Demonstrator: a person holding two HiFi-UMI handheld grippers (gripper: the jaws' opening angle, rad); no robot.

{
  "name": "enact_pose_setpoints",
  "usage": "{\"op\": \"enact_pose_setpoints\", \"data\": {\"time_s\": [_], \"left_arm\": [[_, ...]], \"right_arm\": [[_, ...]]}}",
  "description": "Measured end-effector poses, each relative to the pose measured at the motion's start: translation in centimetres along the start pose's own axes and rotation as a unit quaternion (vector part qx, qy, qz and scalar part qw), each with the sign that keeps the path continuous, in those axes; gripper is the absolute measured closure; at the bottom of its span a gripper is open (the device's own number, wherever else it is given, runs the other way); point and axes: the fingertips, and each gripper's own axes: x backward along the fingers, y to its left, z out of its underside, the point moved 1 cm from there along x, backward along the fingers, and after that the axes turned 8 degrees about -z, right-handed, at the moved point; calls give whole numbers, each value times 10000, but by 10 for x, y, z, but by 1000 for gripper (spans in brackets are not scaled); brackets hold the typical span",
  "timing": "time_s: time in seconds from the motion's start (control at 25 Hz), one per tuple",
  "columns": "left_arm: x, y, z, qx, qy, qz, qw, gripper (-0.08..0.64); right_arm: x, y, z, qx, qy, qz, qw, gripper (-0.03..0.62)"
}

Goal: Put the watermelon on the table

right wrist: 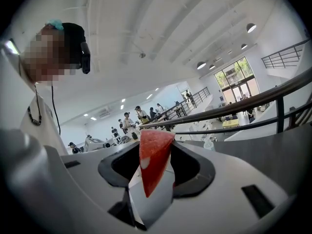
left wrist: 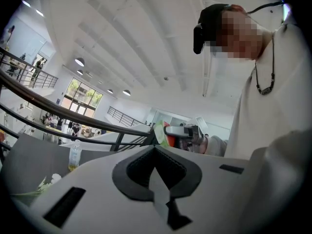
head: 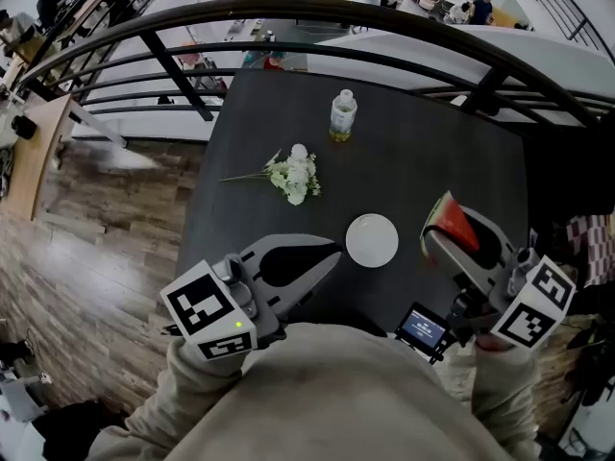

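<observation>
One red watermelon wedge with green rind [head: 452,221] is clamped in the right gripper [head: 442,238], which tilts slightly down over the dark matte table [head: 432,152] near its right edge, just right of one round white plate [head: 372,239]. Bare tabletop runs beyond to the black railing [head: 288,12]. One white flower bunch [head: 294,177] and one clear bottle [head: 343,115], perhaps holding yellowish liquid, stand farther off. The left gripper [head: 332,254] points level, its jaws closed on nothing
</observation>
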Motion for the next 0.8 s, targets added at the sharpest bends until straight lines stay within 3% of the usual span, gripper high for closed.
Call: {"op": "enact_pose_setpoints", "data": {"time_s": [0.8], "left_arm": [[43,28,22,316,-159,-868,9956,557]], "right_arm": [[-37,-42,46,-218,707,-104,9972,390]]}}
